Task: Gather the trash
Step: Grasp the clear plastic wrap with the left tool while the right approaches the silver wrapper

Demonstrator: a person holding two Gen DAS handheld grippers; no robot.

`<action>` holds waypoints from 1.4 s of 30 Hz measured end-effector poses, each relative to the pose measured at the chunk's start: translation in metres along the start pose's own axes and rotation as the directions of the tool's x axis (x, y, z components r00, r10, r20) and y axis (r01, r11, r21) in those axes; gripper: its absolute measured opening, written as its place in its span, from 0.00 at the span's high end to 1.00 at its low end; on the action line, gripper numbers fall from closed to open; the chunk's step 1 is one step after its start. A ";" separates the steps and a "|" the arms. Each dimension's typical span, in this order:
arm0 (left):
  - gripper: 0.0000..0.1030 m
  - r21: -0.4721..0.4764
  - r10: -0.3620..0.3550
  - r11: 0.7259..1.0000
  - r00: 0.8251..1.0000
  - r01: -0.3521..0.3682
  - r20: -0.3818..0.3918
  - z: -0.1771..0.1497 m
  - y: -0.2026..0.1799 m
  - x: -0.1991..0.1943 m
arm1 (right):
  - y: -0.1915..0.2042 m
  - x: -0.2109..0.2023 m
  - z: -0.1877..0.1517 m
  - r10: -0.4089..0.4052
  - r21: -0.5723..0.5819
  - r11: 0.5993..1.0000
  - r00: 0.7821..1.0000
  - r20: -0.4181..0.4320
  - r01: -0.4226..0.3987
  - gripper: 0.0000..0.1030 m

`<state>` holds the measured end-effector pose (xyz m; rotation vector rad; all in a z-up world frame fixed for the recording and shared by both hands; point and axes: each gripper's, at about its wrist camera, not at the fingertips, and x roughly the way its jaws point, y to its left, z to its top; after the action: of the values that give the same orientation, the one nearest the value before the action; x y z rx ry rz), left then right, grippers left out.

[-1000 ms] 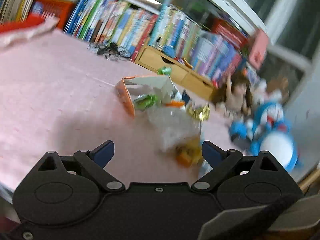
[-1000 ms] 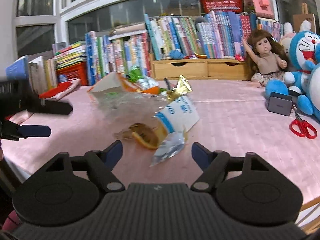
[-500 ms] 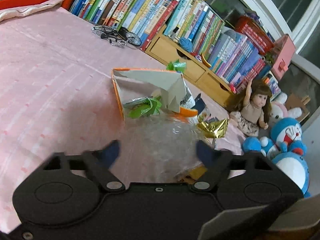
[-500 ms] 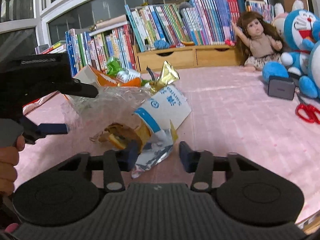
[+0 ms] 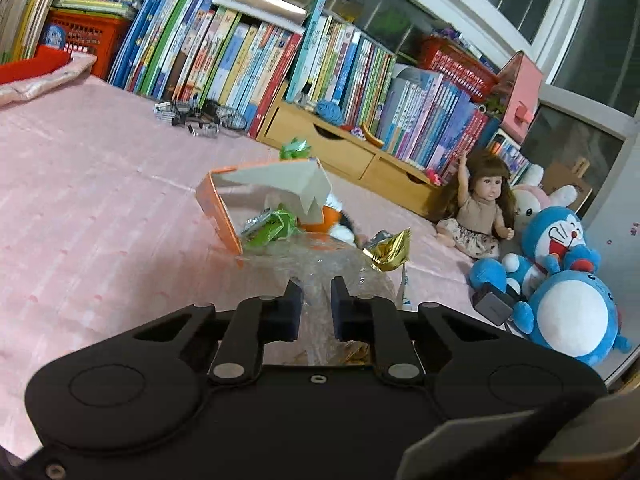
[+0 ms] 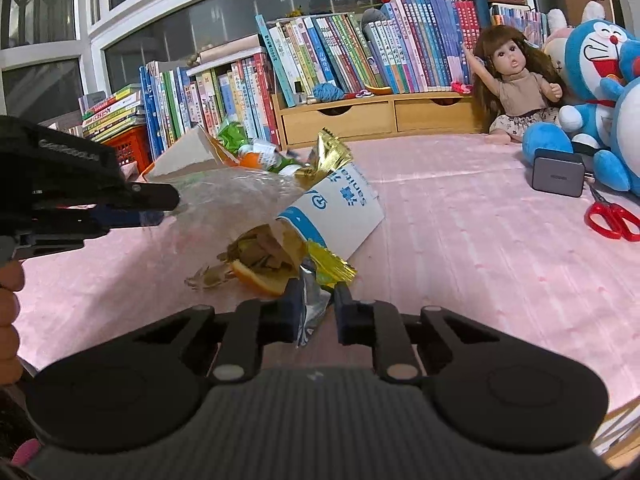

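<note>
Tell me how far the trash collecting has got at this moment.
Early stage. Nothing looks cleared: the orange carton, gold wrapper, paper cup and orange peel all lie on the pink cloth. In hand: the left gripper is closed on the clear plastic bag, the right gripper on a silver wrapper. Left: bagging everything.

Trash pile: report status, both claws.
Left claw shut on clear bag. Right claw shut on foil wrapper. Orange peel, paper cup, orange box loose on the table. Nothing in the way.
</note>
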<state>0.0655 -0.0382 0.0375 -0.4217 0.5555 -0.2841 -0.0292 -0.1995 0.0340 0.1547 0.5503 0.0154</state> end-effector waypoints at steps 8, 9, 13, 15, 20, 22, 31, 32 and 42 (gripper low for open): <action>0.91 -0.003 -0.012 1.000 0.997 0.013 0.077 0.008 0.011 -0.038 | -0.002 -0.007 0.002 -0.009 0.015 1.000 1.000 0.026 0.009 0.82; 0.91 -0.005 -0.012 1.000 0.996 0.012 0.089 0.009 0.013 -0.044 | -0.001 -0.008 0.002 -0.010 0.017 1.000 1.000 0.028 0.009 0.82; 0.91 0.003 -0.002 1.000 0.990 0.002 0.140 0.014 0.021 -0.061 | 0.001 -0.010 0.001 -0.008 0.014 1.000 1.000 0.028 0.007 0.83; 0.90 0.015 0.014 1.000 0.985 -0.017 0.175 0.015 0.024 -0.069 | 0.001 -0.010 0.000 -0.006 0.013 1.000 1.000 0.025 0.006 0.83; 0.51 0.007 0.031 0.999 0.990 -0.032 0.138 0.012 0.036 -0.068 | 0.002 -0.007 -0.002 -0.003 0.015 1.000 1.000 0.013 0.003 0.82; 0.26 -0.024 0.030 0.999 0.993 -0.028 0.110 0.006 0.043 -0.063 | 0.002 -0.006 -0.002 -0.002 0.018 1.000 1.000 0.007 0.002 0.82; 0.14 -0.139 0.053 0.989 0.998 -0.055 -0.017 -0.014 0.058 -0.008 | 0.006 -0.002 -0.004 0.002 0.018 1.000 1.000 -0.010 -0.002 0.82; 0.16 -0.159 0.050 0.986 0.998 -0.053 -0.026 -0.015 0.059 -0.003 | 0.006 -0.002 -0.004 0.003 0.018 1.000 1.000 -0.011 -0.003 0.82; 0.62 -0.094 -0.016 0.995 0.998 0.021 0.053 -0.004 0.041 -0.012 | 0.003 -0.003 -0.002 0.002 0.012 1.000 1.000 0.004 -0.002 0.82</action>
<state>0.0596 0.0005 0.0207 -0.5250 0.5160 -0.2643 -0.0325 -0.1964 0.0346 0.1668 0.5458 0.0135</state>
